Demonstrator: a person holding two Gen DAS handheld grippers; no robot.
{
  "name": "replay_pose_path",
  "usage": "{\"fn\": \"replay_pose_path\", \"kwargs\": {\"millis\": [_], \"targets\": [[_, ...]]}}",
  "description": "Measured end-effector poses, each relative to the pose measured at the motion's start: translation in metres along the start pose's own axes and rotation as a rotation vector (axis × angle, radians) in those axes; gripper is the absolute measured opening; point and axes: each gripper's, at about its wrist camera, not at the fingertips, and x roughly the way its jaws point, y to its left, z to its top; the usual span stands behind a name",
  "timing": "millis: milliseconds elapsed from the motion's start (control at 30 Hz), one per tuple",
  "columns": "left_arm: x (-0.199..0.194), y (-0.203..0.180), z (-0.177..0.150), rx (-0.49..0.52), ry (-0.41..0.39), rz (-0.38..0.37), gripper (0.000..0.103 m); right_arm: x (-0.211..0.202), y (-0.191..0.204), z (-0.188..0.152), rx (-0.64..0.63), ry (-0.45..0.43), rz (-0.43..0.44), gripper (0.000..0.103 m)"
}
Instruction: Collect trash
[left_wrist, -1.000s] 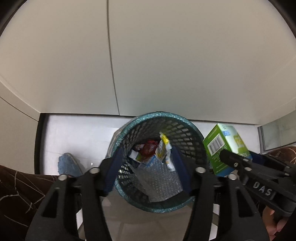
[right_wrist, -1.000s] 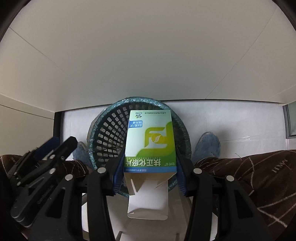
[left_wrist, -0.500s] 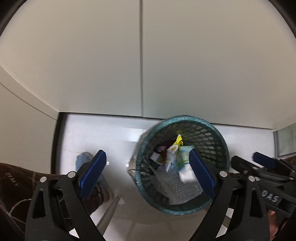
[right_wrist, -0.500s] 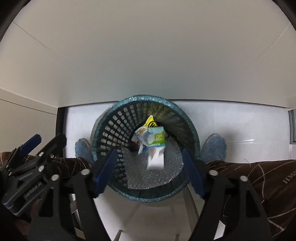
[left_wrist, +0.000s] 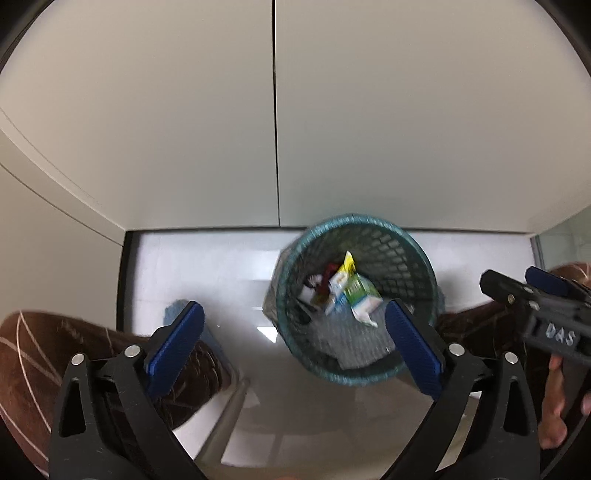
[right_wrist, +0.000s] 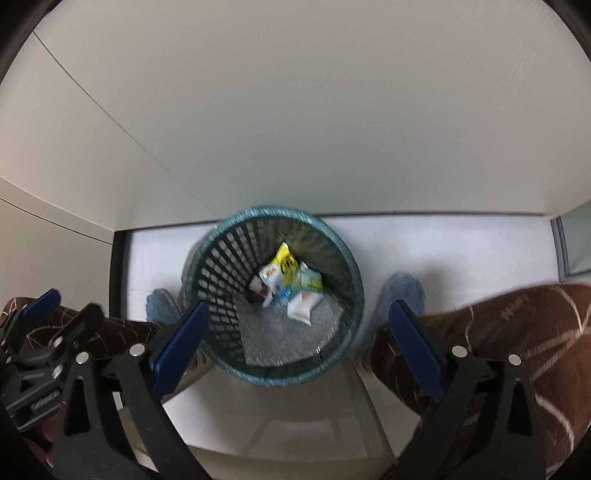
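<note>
Round teal mesh wastebasket (right_wrist: 273, 295), perforated plastic walls, stood on a glossy white floor (left_wrist: 207, 266) against pale flat wall panels (left_wrist: 184, 110). Contents, piled at the bottom on a grey textured liner: green-and-white cardboard box (right_wrist: 308, 291), open flap showing; yellow foil wrapper (right_wrist: 283, 260); other small crumpled packets, too blurred to be told apart. Left gripper (left_wrist: 293, 345) and right gripper (right_wrist: 297, 338), black frames with ribbed blue pads, are both spread wide and empty, held above the near rim. Brown patterned trouser legs (right_wrist: 517, 325) and blue slippers (right_wrist: 402, 291) are seen either side of the basket.
</note>
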Motion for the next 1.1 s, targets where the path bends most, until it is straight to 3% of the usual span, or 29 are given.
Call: {"fn": "replay_pose_path", "kwargs": {"millis": [233, 1100], "targets": [[-0.002, 0.003, -0.008, -0.027, 0.012, 0.007, 0.097, -0.018, 0.009, -0.015, -0.059, -0.052, -0.039, 0.093], [0.006, -0.006, -0.013, 0.035, 0.018, 0.029, 0.096, -0.012, 0.010, -0.013, -0.059, -0.021, -0.067, 0.093]]}}
